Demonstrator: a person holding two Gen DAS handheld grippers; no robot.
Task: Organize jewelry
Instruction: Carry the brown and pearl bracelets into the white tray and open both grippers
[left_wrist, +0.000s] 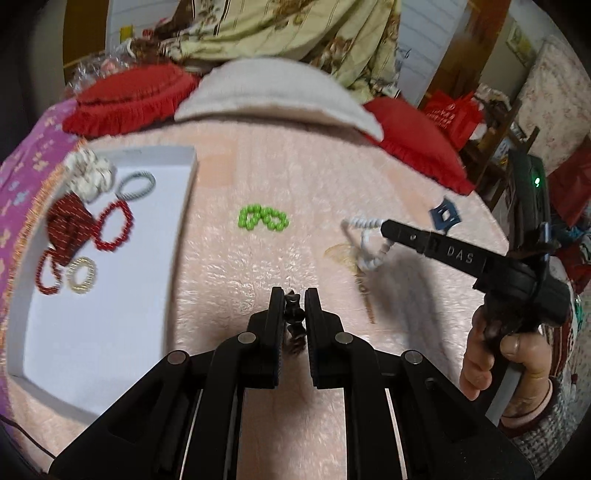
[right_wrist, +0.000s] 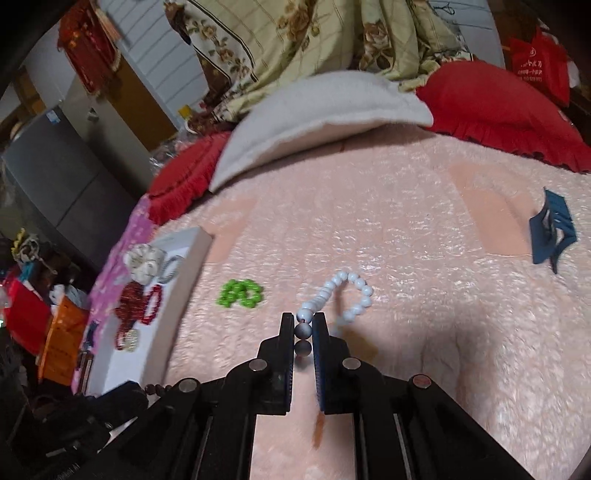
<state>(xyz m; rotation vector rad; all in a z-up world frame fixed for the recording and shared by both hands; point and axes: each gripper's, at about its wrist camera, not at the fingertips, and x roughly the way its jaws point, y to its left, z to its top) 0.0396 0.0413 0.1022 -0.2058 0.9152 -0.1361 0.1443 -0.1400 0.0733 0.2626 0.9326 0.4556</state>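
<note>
My left gripper (left_wrist: 294, 295) is shut on a dark brown bead bracelet (left_wrist: 294, 321), held above the pink fleece blanket (left_wrist: 258, 166). My right gripper (right_wrist: 303, 321) is shut on a white bead bracelet (right_wrist: 347, 295), whose loop hangs ahead of the fingertips. In the left wrist view the right gripper (left_wrist: 386, 227) reaches in from the right with the white bracelet (left_wrist: 364, 242) dangling. A green bead bracelet (left_wrist: 263, 218) (right_wrist: 240, 293) lies loose on the blanket. A white tray (left_wrist: 110, 295) (right_wrist: 184, 273) at the left holds red bead bracelets (left_wrist: 112, 229), a white scrunchie (left_wrist: 90, 175) and small rings.
A blue hair clip (left_wrist: 445, 216) (right_wrist: 552, 230) lies at the blanket's right. A tan translucent piece (left_wrist: 343, 254) rests under the white bracelet. Red cushions (left_wrist: 129, 96) and a white pillow (right_wrist: 314, 118) border the far edge. A person's hand (left_wrist: 491, 365) grips the right tool.
</note>
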